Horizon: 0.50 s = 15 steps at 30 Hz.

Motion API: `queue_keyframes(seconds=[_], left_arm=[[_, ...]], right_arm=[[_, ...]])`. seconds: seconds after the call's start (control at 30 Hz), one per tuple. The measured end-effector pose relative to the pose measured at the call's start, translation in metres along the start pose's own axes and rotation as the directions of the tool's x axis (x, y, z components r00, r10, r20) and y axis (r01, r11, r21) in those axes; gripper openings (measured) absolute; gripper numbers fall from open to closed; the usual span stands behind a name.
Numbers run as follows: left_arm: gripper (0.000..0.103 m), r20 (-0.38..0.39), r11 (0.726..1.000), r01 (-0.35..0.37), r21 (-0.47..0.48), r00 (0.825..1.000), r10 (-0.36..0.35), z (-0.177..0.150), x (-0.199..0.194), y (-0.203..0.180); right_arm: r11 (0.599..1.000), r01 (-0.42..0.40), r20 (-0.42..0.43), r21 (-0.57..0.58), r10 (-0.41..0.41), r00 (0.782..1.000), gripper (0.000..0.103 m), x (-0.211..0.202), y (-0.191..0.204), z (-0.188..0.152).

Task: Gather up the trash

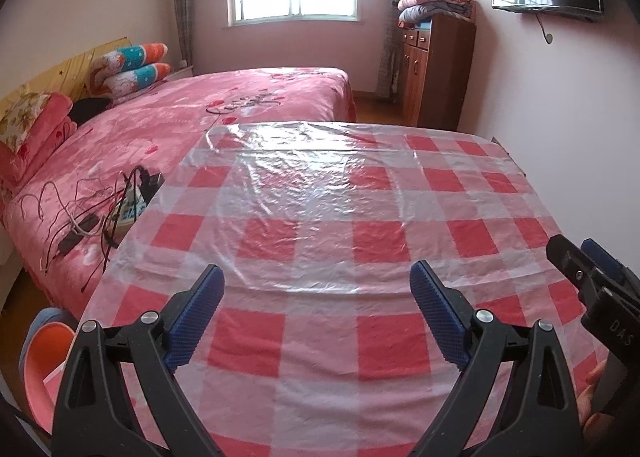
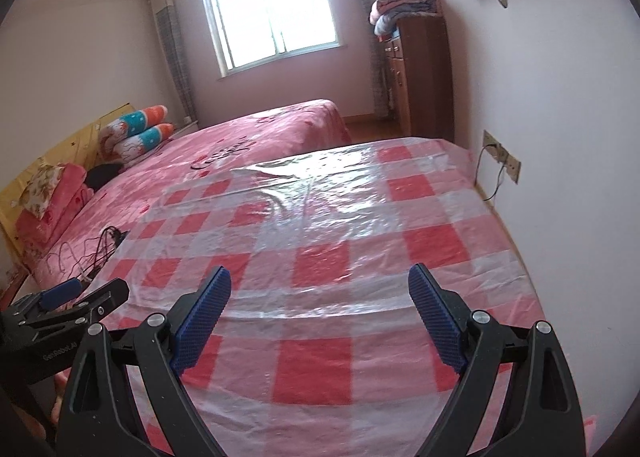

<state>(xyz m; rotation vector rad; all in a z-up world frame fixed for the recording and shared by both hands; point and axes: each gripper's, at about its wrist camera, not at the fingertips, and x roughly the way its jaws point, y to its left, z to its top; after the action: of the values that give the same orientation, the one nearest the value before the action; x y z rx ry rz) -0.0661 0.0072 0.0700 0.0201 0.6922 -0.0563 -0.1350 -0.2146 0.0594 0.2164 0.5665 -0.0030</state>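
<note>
Red-checked plastic covers the table [image 1: 320,337]; both grippers hover over its near edge, tilted down. Left gripper [image 1: 316,285] and right gripper [image 2: 320,285] gape wide, gripping nothing. No trash shows anywhere on the cloth.

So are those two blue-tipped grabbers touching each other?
Apart. The right wrist view shows the left gripper off beside the right gripper, checked tablecloth showing between.

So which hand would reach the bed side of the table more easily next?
Left, probably. The left gripper hovers open on the side nearest the bed; the right gripper is open too, nearer the wall. No trash shows on the tablecloth.
</note>
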Motion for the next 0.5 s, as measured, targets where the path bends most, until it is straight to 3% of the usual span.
queue_keyframes(seconds=[0.5], left_arm=[[0.095,0.043,0.998,0.051,0.039,0.998,-0.053,0.004,0.003,-0.03]], right_arm=[[0.994,0.101,0.061,-0.031,-0.099,0.993,0.093,-0.006,-0.018,0.002]])
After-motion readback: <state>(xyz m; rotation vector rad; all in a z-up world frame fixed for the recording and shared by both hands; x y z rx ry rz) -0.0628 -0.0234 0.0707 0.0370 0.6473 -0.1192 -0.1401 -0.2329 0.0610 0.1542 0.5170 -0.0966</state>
